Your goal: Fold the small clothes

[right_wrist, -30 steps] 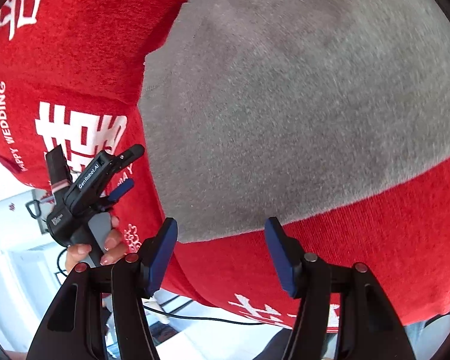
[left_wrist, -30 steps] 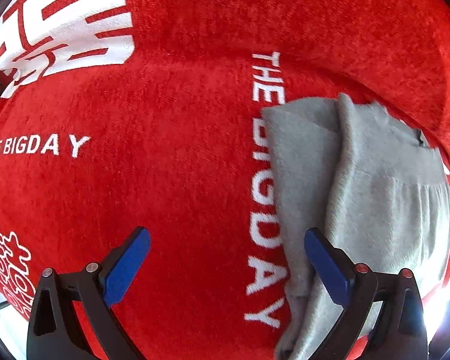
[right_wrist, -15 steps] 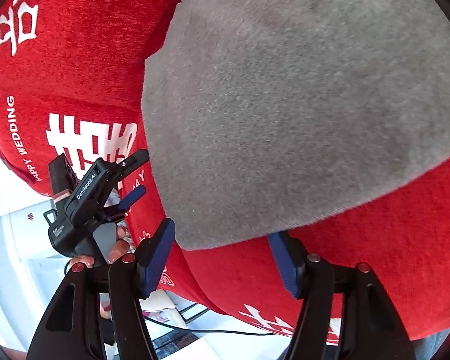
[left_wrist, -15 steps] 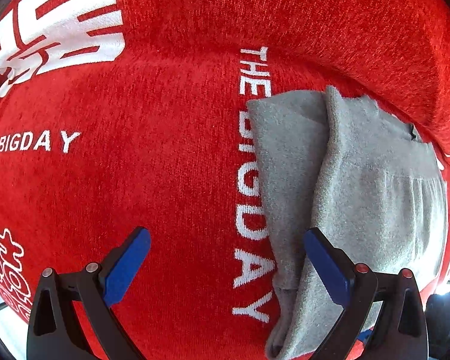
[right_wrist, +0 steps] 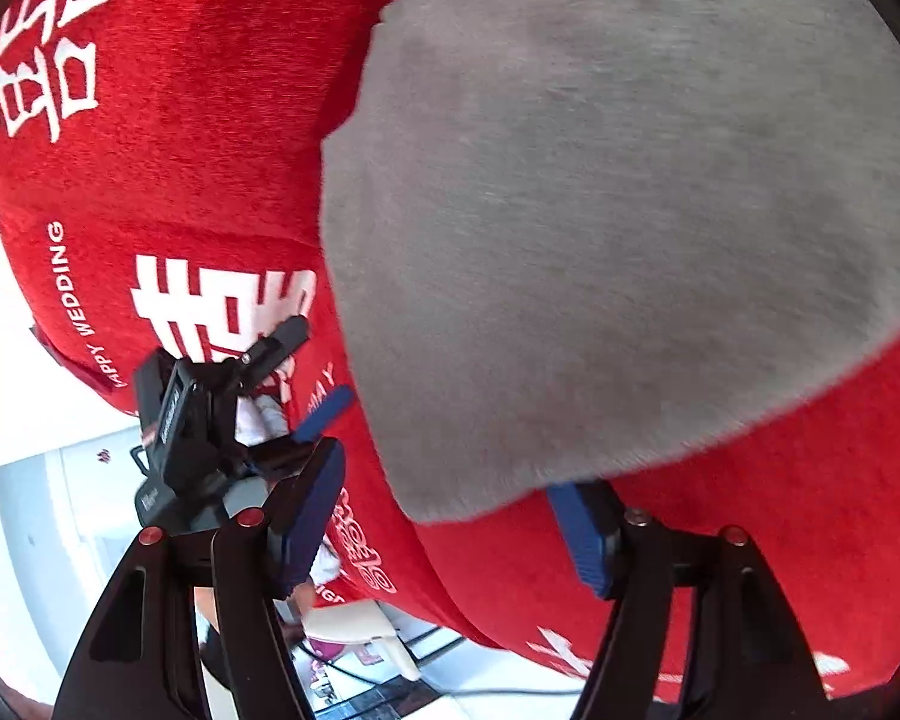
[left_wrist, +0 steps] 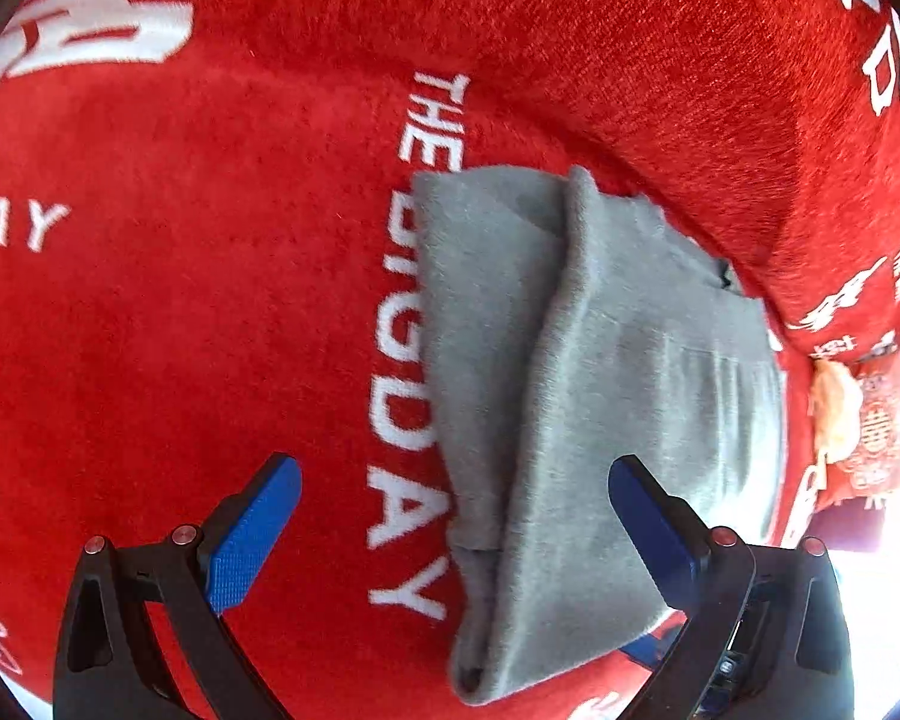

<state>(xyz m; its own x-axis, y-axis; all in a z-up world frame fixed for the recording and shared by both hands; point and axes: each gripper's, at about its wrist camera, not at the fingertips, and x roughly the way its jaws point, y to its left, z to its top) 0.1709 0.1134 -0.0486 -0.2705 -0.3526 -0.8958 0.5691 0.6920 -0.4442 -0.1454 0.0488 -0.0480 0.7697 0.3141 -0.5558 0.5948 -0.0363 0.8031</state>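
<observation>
Grey folded garment (left_wrist: 600,396), long axis alongside the "BIGDAY" lettering (left_wrist: 405,396)

Bright daylight, overexposed white at the lower edges, strong fisheye curvature with dark corner vignetting, and slight motion blur in the right wrist view.

Red plush cover (left_wrist: 180,330) (white lettering) fills the view; bright white floor (right_wrist: 18,420) beyond.
</observation>
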